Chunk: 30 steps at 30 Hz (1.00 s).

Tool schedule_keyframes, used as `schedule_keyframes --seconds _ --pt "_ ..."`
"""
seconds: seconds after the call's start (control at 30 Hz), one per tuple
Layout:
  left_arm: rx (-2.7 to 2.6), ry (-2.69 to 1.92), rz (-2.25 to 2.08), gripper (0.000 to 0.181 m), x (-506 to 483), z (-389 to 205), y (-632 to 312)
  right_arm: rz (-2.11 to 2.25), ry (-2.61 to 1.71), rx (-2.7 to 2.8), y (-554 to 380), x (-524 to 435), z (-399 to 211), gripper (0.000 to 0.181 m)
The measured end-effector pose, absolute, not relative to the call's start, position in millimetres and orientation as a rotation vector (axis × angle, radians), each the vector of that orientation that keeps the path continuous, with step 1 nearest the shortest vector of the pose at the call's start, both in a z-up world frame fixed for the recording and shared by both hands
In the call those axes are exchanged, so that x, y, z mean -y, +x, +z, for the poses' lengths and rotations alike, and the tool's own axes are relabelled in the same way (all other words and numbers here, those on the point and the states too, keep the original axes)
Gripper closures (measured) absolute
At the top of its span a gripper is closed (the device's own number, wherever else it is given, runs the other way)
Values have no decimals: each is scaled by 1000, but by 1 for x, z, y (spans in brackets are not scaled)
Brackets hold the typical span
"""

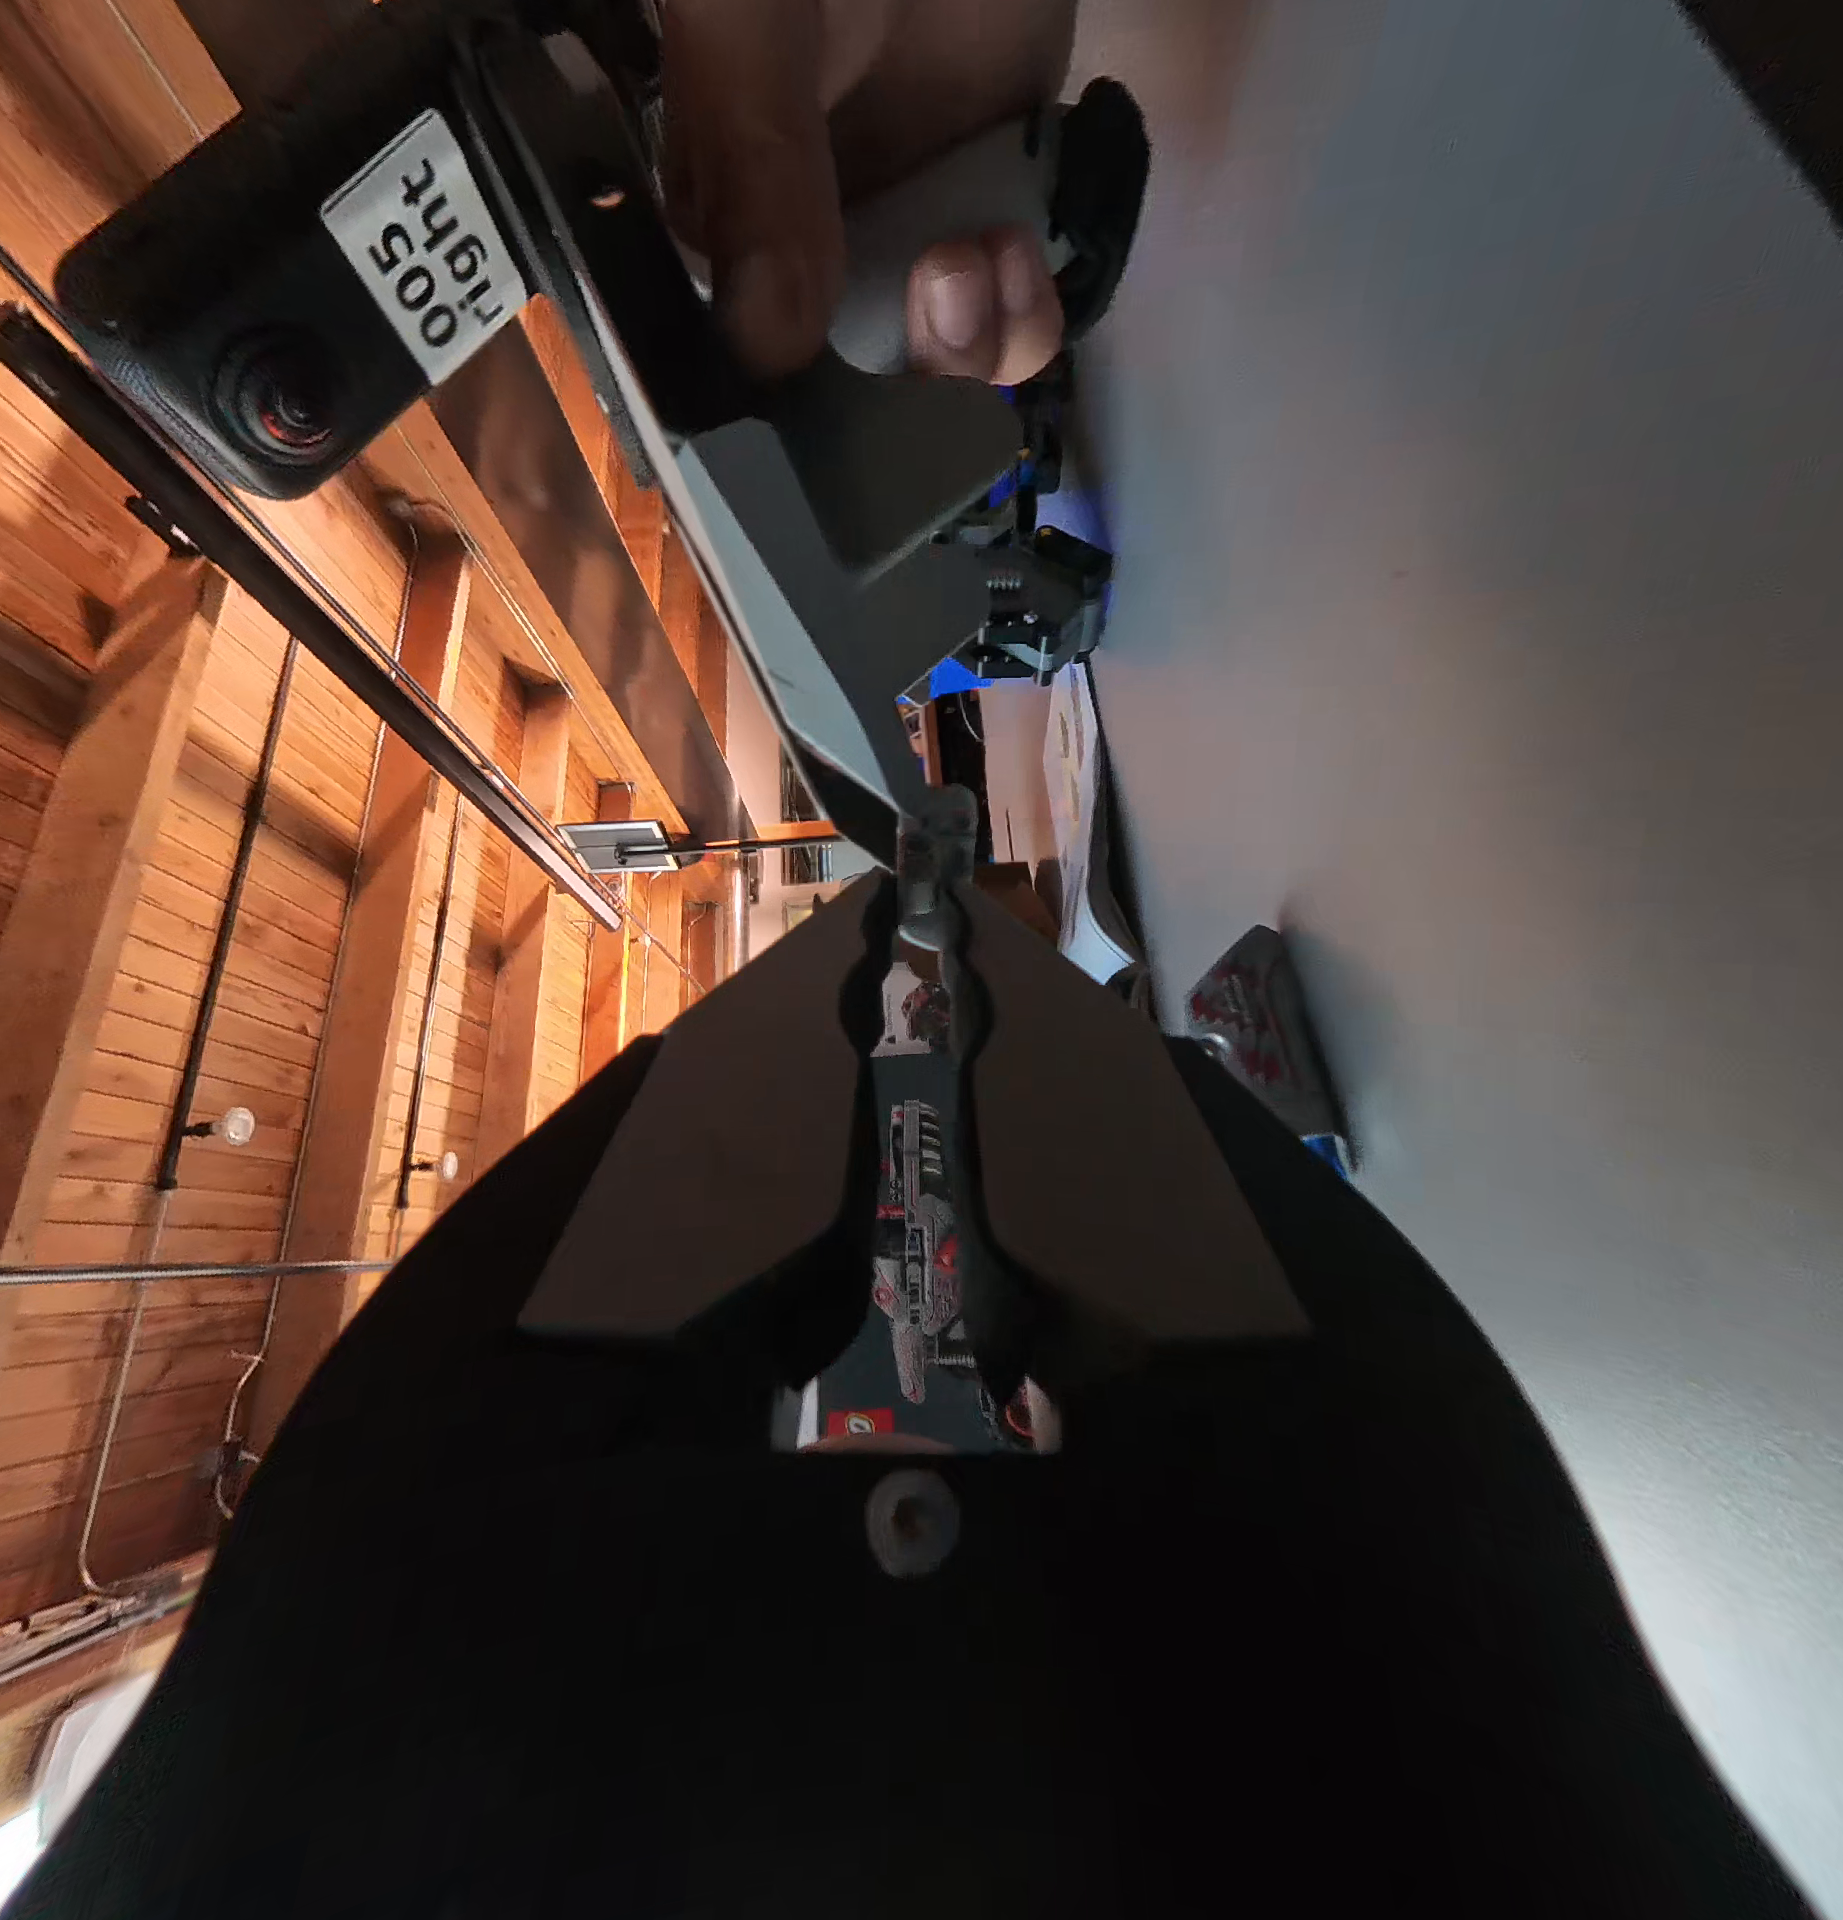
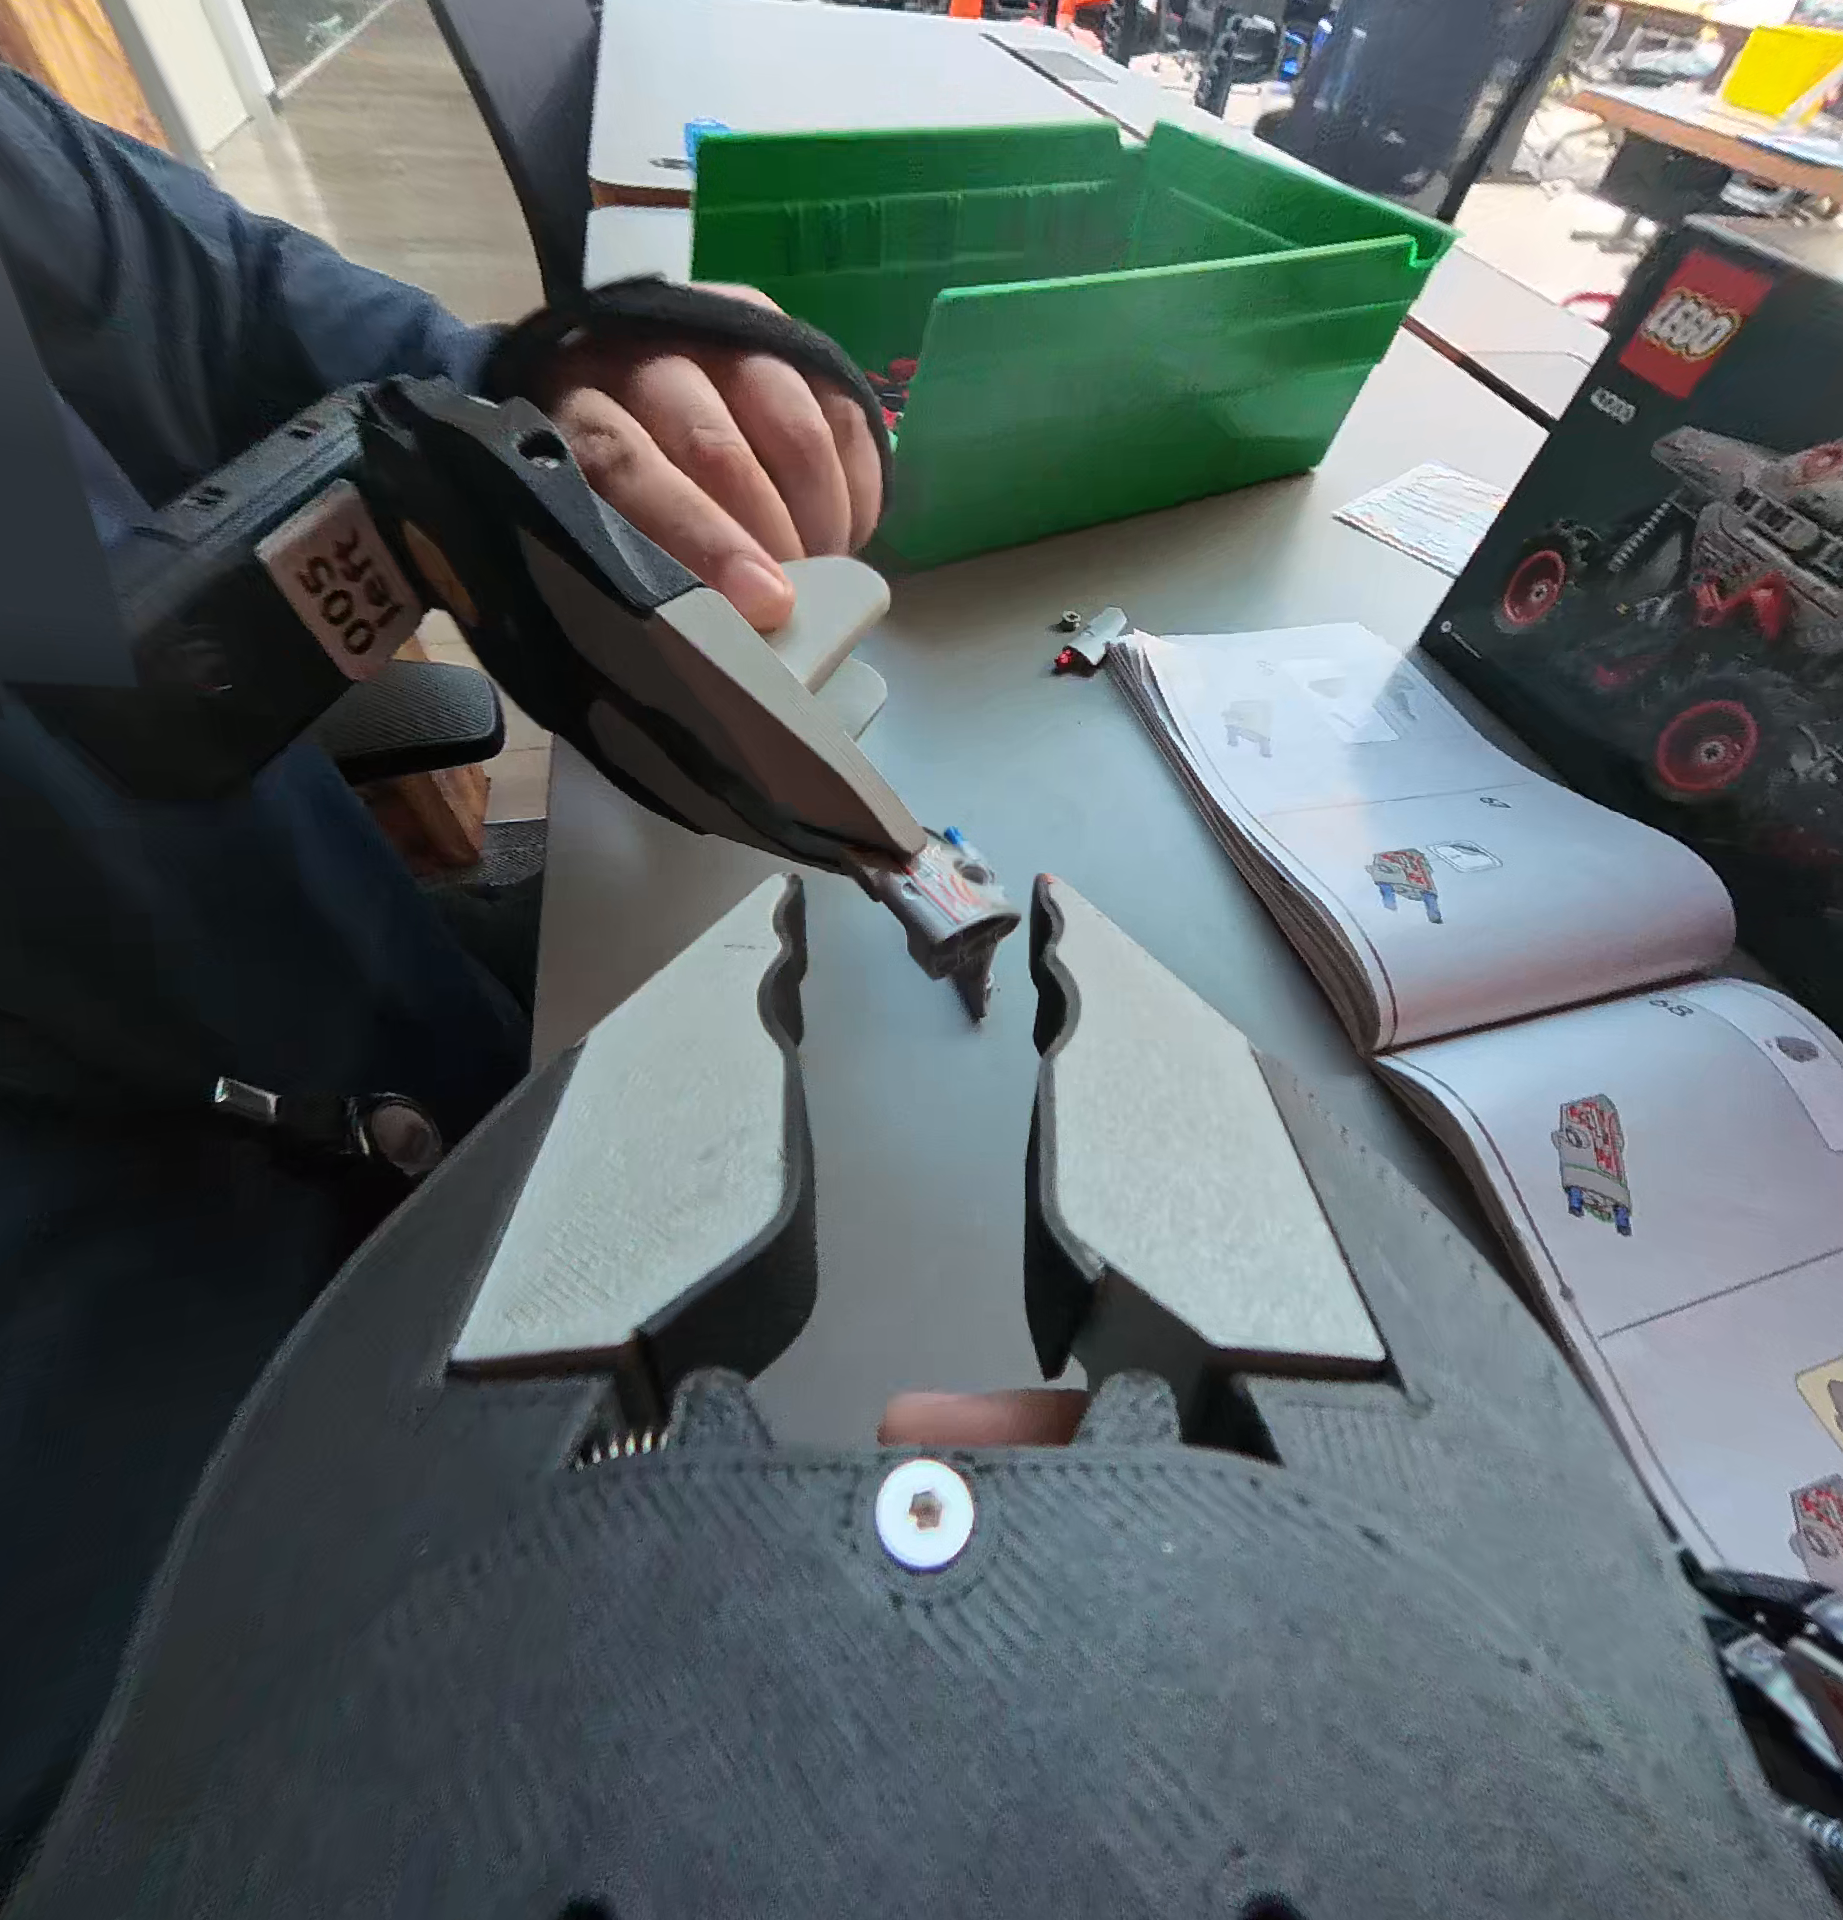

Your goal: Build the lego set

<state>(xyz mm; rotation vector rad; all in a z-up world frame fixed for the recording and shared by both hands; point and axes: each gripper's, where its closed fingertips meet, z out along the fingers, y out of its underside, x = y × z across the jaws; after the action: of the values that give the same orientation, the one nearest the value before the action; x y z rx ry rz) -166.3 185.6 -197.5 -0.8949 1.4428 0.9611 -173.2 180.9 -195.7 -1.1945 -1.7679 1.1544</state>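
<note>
My left gripper (image 1: 927, 894) is shut on a small grey lego assembly (image 1: 935, 847) with red markings, pinched at the fingertips. In the right wrist view the same gripper (image 2: 896, 847) comes in from the left and holds the assembly (image 2: 948, 909) above the grey table (image 2: 1000, 727). My right gripper (image 2: 917, 935) is open and empty, its jaws wide apart on either side of the assembly's lower end without touching it. In the left wrist view the right gripper (image 1: 901, 795) reaches down from above, its tip just by the assembly.
A green bin (image 2: 1104, 416) stands at the back. An open instruction booklet (image 2: 1416, 831) lies to the right, with the set's dark box (image 2: 1706, 582) upright beyond it. Small loose pieces (image 2: 1088, 639) lie by the booklet. A person's hand (image 2: 709, 447) holds the left gripper.
</note>
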Motion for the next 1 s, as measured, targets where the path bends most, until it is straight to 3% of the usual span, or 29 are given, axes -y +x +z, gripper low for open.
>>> schedule_keyframes --seconds 0.03,0.2,0.33,0.6,0.8,1.0 --pt "-1457 -885 950 177 -184 -199 -166 1171 -1171 1774 -172 -180 -193 140" --pt "-1476 -806 881 177 -174 -195 -160 1231 -1033 1896 -166 -169 -193 142" --pt "-1472 -756 849 177 -167 -192 -155 1174 -946 1971 -169 -162 -196 160" --pt "-1418 -794 895 174 -170 -191 -170 1020 -901 1871 -176 -170 -194 162" --pt "-1225 -1305 297 164 -162 -195 -197 456 -609 1698 -175 -181 -187 163" --pt "-1006 -1648 -334 154 -164 -198 -191 429 -583 1666 -180 -179 -189 163"
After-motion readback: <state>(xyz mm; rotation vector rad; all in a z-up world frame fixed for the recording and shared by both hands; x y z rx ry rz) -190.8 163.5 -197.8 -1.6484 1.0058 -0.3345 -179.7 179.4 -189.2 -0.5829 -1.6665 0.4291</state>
